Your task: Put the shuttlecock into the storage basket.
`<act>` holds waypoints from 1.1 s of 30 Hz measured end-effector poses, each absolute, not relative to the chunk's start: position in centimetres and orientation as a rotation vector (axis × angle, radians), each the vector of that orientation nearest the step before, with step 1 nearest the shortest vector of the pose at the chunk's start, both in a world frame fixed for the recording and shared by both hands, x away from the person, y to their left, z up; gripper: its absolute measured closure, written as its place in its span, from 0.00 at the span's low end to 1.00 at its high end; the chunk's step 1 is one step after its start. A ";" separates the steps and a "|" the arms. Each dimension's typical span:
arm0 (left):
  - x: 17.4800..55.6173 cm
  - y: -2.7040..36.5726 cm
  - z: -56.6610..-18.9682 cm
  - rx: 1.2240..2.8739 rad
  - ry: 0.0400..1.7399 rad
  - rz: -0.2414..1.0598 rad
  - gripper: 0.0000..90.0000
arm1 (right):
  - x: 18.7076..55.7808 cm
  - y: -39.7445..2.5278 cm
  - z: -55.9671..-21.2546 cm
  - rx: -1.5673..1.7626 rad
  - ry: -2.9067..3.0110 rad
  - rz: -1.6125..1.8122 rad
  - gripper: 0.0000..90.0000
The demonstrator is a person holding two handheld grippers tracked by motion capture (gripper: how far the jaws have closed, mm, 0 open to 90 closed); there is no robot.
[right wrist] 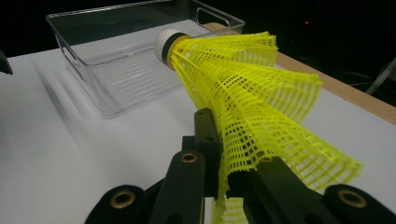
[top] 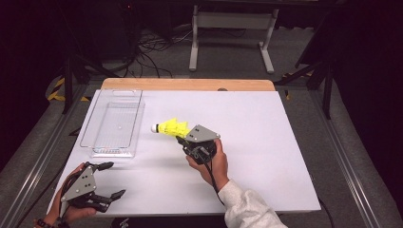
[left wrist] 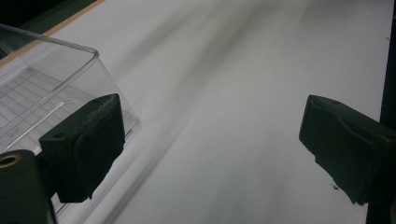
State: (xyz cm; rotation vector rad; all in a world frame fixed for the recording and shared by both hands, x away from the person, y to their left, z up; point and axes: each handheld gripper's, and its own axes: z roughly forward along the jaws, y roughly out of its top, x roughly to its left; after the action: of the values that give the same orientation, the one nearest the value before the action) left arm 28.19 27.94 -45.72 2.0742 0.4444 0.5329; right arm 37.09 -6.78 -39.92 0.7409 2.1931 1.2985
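A yellow plastic shuttlecock (top: 171, 127) with a white cork tip is held above the white table top, its tip pointing left toward the clear bin. My right gripper (top: 183, 138) is shut on the shuttlecock's skirt; in the right gripper view the yellow mesh (right wrist: 252, 93) is squeezed between the black jaws and the tip (right wrist: 167, 43) points at the clear bin (right wrist: 130, 56). My left gripper (top: 113, 179) rests at the table's front left corner, open, with nothing between its fingers (left wrist: 88, 144).
A clear plastic bin (top: 114, 123) stands empty at the left of the white table (top: 266, 142); its near corner (left wrist: 70, 79) is just ahead of the left gripper. A wooden strip (top: 190, 84) runs along the far edge. Cables and a stand (top: 233, 38) lie beyond.
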 end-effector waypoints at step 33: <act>28.2 28.1 -45.7 2.064 0.451 0.536 0.09 | 38.8 -3.3 -38.5 0.682 2.224 1.339 0.98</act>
State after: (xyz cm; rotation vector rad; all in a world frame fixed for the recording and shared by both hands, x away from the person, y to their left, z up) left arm 28.21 28.08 -45.72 2.0641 0.4507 0.5362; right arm 38.76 -3.26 -38.53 0.6816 2.2238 1.3389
